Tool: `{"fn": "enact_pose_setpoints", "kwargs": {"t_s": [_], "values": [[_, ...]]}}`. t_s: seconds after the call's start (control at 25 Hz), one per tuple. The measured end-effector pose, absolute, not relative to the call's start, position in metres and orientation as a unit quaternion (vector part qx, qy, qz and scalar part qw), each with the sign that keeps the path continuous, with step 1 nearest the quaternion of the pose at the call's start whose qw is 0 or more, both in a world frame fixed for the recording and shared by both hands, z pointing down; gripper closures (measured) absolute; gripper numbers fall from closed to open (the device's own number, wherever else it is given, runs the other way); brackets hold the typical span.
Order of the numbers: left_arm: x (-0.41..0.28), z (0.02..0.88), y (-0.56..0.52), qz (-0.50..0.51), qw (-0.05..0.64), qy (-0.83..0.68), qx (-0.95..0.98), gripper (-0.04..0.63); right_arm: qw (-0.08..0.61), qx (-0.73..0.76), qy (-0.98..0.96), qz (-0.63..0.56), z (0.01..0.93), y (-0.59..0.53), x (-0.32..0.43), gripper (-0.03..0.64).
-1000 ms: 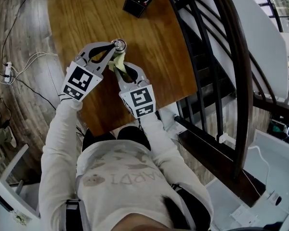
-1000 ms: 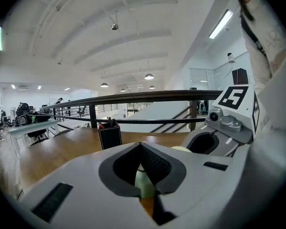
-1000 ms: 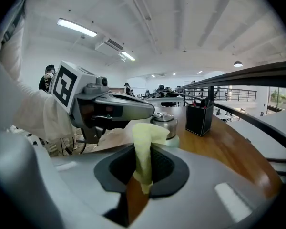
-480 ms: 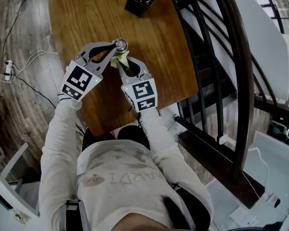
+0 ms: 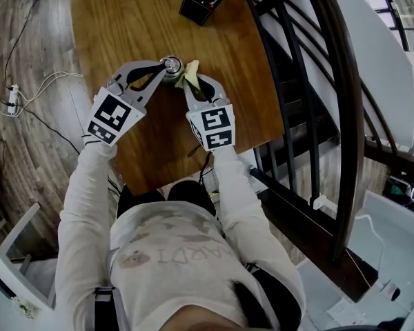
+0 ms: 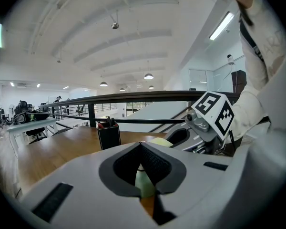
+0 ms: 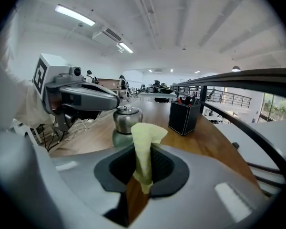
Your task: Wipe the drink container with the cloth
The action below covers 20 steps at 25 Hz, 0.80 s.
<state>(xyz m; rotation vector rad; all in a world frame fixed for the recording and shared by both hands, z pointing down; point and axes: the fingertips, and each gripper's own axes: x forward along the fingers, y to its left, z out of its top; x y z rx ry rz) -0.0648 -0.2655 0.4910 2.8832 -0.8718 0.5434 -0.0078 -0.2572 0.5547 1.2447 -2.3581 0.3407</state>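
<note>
The drink container (image 5: 170,65) is a pale green bottle with a silver lid, standing on the wooden table (image 5: 124,19). My left gripper (image 5: 164,72) is shut on it; in the left gripper view its green body (image 6: 144,184) sits between the pads. My right gripper (image 5: 192,83) is shut on a yellow cloth (image 5: 190,73), held just right of the container. In the right gripper view the cloth (image 7: 144,149) sticks up from the jaws, with the container (image 7: 126,121) close behind it and the left gripper (image 7: 83,97) reaching in from the left.
A black pen holder (image 5: 201,0) stands at the far side of the table, also seen as the black box (image 7: 184,116) behind the container. A dark railing (image 5: 324,102) runs along the table's right edge. Cables (image 5: 27,95) lie on the floor to the left.
My right gripper has carried the cloth from the container's near side round to its right side. The left gripper and the container have stayed put.
</note>
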Motion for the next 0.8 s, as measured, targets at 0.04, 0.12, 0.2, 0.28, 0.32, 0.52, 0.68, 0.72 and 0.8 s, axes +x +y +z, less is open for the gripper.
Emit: {"fn": "enact_pose_setpoints", "kwargs": {"t_s": [0.04,0.12,0.2,0.28,0.32,0.52,0.68,0.72,0.8], "values": [[-0.065,0.491,-0.266,0.177,0.041,-0.285,0.941,0.594,0.226,0.451,-0.855,0.12,0.555,-0.26,-0.008,0.557],[-0.065,0.491,-0.266,0.176,0.042,-0.285,0.941,0.594,0.225,0.452,-0.856,0.115,0.555,-0.263,-0.009,0.557],[-0.065,0.491,-0.267,0.174,0.043,-0.285,0.942,0.594,0.229,0.451,-0.854,0.121,0.559,-0.262,-0.008,0.558],[-0.065,0.491,-0.266,0.171,0.046,-0.285,0.942,0.594,0.239,0.449,-0.852,0.129,0.568,-0.259,-0.007,0.558],[-0.065,0.491,-0.266,0.17,0.047,-0.286,0.942,0.594,0.247,0.446,-0.85,0.131,0.573,-0.257,-0.007,0.558],[-0.065,0.491,-0.266,0.169,0.047,-0.283,0.943,0.594,0.269,0.436,-0.847,0.142,0.592,-0.251,-0.016,0.558],[-0.065,0.491,-0.267,0.168,0.047,-0.282,0.943,0.594,0.274,0.432,-0.846,0.15,0.599,-0.247,-0.022,0.558],[-0.065,0.491,-0.267,0.168,0.047,-0.282,0.944,0.594,0.276,0.429,-0.847,0.151,0.601,-0.246,-0.024,0.558],[-0.065,0.491,-0.268,0.168,0.047,-0.281,0.944,0.594,0.279,0.422,-0.849,0.152,0.602,-0.242,-0.03,0.558]]}}
